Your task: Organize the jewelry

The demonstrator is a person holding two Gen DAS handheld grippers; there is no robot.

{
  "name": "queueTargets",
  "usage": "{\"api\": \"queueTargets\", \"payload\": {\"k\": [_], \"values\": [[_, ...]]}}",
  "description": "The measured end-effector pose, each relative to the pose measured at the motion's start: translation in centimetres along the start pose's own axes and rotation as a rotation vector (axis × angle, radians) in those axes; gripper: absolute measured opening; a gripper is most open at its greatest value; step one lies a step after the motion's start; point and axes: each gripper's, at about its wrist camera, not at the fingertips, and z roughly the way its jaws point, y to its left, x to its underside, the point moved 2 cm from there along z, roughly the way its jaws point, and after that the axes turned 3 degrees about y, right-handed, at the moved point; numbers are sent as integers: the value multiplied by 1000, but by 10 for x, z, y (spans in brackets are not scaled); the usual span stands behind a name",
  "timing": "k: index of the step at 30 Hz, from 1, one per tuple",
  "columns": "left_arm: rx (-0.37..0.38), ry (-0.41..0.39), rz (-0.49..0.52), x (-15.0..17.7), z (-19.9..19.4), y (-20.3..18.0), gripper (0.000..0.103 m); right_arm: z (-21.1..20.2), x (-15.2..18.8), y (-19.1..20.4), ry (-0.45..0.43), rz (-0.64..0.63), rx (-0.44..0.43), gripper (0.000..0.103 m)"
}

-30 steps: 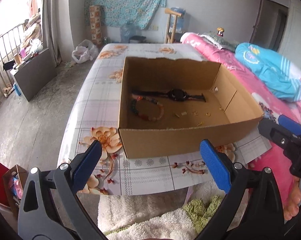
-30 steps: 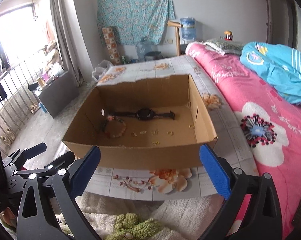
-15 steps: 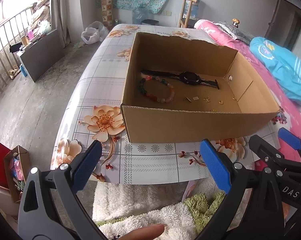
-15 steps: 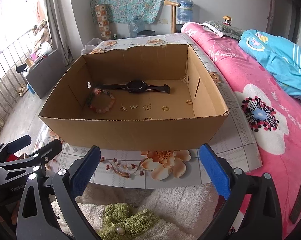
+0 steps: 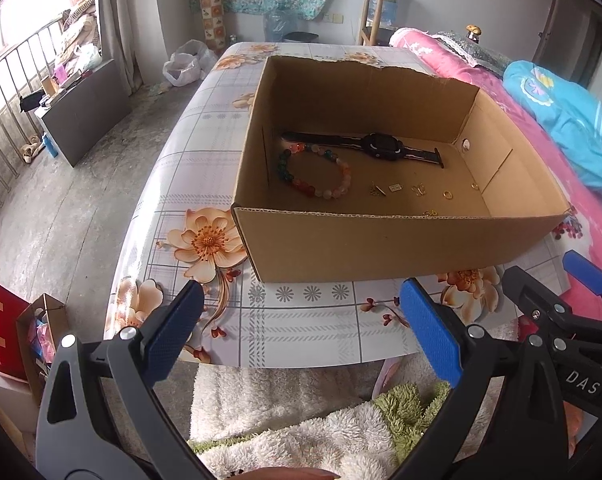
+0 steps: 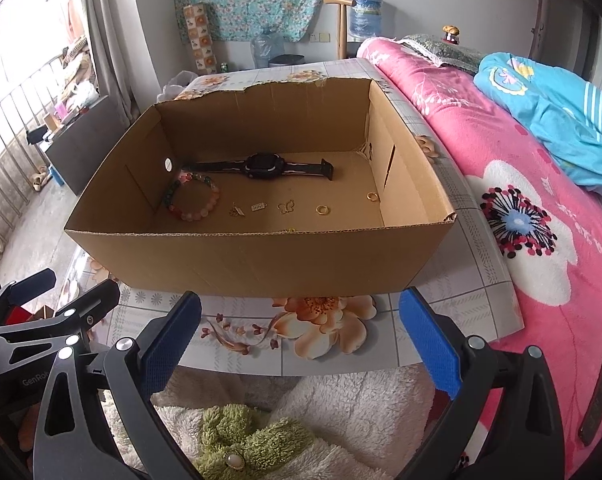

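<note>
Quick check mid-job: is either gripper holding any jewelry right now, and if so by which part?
Nothing is held. The left gripper and right gripper are both open, short of the cardboard box.

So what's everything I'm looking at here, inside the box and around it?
cardboard box: one, brown, open-topped, on the table
watch: one, black, flat along the box's far wall
bead bracelet: one, mixed green, red and pink, left part of the box floor
gold rings: two seen clearly, right of centre on the box floor
small gold charms: about three in a row, another near the front wall
table: one, floral tiled cover
bed cover: pink, flowered, right side
blanket: blue, on the bed
left gripper: blue-padded fingers apart, empty
right gripper: blue-padded fingers apart, empty
</note>
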Motion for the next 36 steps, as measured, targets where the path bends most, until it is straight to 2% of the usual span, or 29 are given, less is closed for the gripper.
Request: {"api": "queueTargets", "payload": {"k": [36], "values": [[3,7,15,-2,4,-3,95,1,2,-3,10,22,3,97]]}}
